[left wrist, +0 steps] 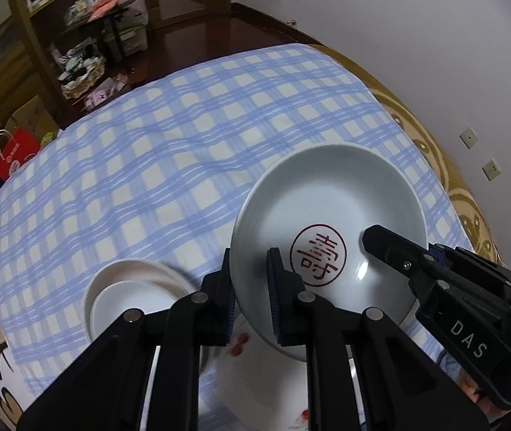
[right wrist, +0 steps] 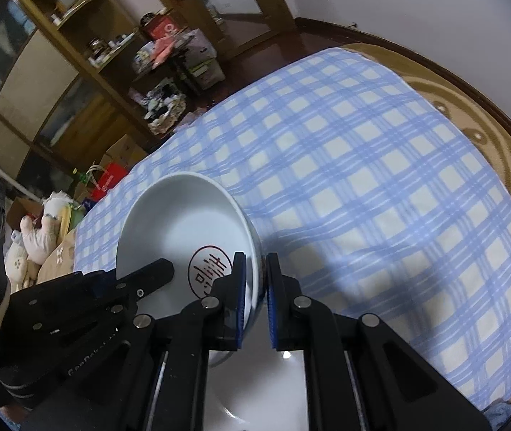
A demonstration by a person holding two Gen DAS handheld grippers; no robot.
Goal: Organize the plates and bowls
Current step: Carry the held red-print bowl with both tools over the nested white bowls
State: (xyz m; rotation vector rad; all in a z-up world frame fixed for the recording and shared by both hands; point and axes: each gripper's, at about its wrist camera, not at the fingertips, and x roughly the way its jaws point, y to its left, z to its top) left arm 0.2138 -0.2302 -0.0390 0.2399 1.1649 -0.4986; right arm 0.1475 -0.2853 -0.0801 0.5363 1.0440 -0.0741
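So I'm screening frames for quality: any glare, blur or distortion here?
Left wrist: small glare spot inside the bowl, stacked plates slightly blurred, fisheye curving the cloth. Right wrist: bowl sharp, glare on the plate below, gripper shadow across the cloth.

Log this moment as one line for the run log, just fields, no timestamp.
phase: bowl lifted | left tongs: shut on bowl rim | right tongs: shut on opposite rim | stacked dishes: on checked cloth, left of bowl
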